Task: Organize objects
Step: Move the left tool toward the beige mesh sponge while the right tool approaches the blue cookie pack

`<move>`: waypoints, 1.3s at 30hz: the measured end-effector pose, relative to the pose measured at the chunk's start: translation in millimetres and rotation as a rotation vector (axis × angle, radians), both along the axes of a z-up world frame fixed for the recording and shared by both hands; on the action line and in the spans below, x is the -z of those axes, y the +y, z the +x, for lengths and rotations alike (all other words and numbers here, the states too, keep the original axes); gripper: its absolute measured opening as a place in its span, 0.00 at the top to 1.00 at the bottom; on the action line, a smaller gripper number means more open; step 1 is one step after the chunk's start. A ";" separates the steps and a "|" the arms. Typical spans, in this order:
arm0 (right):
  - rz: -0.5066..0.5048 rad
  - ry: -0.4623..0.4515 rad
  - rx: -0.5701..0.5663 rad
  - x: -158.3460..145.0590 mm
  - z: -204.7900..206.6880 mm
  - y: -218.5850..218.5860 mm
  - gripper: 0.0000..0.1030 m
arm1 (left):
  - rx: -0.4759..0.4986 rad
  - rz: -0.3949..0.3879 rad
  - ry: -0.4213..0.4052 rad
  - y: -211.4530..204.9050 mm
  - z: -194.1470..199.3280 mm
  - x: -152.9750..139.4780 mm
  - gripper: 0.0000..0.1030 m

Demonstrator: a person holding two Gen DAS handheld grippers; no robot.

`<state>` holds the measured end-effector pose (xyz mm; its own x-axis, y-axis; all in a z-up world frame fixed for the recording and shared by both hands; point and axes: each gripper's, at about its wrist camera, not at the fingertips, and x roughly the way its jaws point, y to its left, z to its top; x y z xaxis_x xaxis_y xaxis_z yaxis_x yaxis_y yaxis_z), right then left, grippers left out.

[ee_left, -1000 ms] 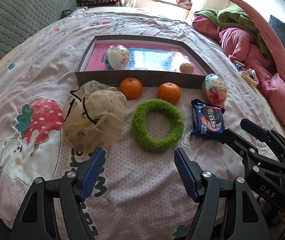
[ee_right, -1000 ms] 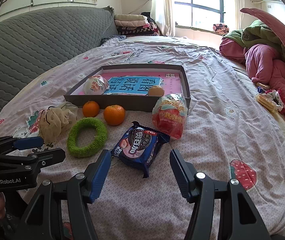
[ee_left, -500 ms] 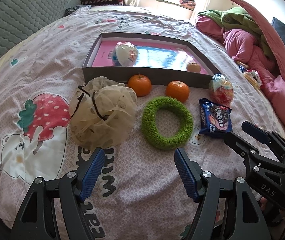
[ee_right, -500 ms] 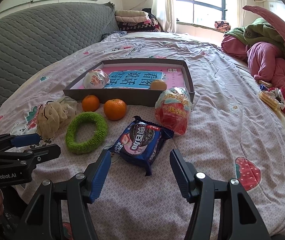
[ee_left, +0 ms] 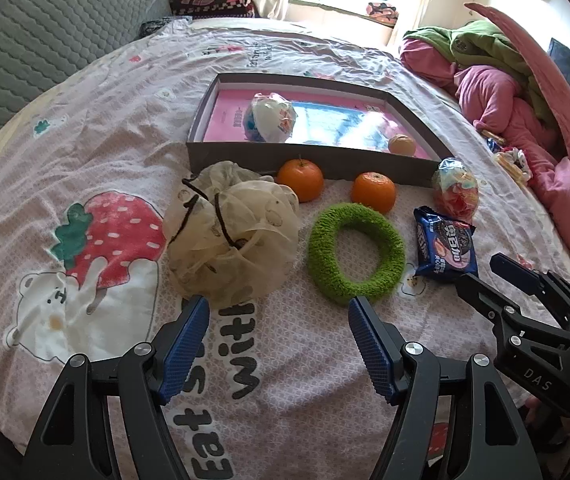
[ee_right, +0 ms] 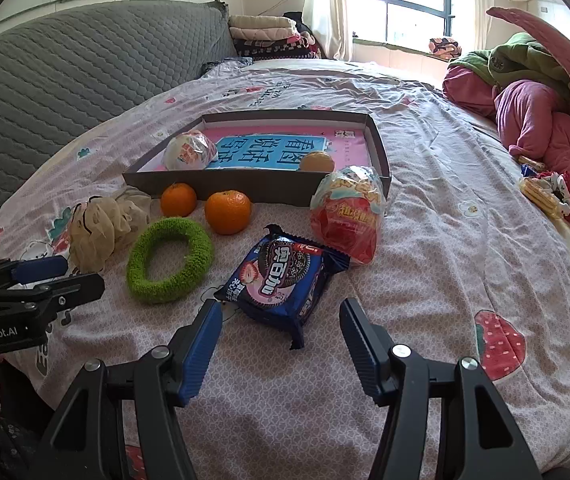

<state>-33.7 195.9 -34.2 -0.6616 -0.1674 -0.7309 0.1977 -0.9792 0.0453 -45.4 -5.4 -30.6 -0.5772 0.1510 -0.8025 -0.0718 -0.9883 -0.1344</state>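
A shallow dark box lies on the bed, holding a white wrapped snack and a small orange. In front of it lie a beige mesh pouch, two oranges, a green fuzzy ring, a blue cookie pack and a red snack bag. My left gripper is open and empty, just short of the pouch and ring. My right gripper is open and empty, just short of the cookie pack.
A pile of pink and green bedding lies at the right. A grey quilted headboard runs along the left. Small wrapped items lie near the bedding. Folded blankets are stacked by the window.
Both grippers have moved slightly forward and to the left over the bed. Their jaws stayed open and the objects did not move.
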 end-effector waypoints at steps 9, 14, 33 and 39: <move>0.001 -0.003 0.001 1.6 -0.9 -0.3 0.41 | -0.017 -0.013 0.030 -10.4 0.2 -3.4 0.28; 0.002 -0.010 0.001 3.9 -2.8 -0.5 0.41 | -0.031 -0.027 0.041 -14.2 -1.7 -1.8 0.28; -0.064 -0.036 0.047 12.7 -18.5 -1.9 0.41 | -0.041 -0.036 0.064 -21.6 -24.6 12.9 0.29; -0.095 -0.049 0.072 16.8 -25.8 -5.2 0.41 | -0.042 -0.018 0.066 -24.8 -32.6 17.7 0.28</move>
<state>-59.5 190.7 -51.0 -0.6386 -0.1911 -0.7454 0.1225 -0.9816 0.1467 -78.0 -30.2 -48.4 -0.6342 0.1117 -0.7650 -0.0383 -0.9928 -0.1132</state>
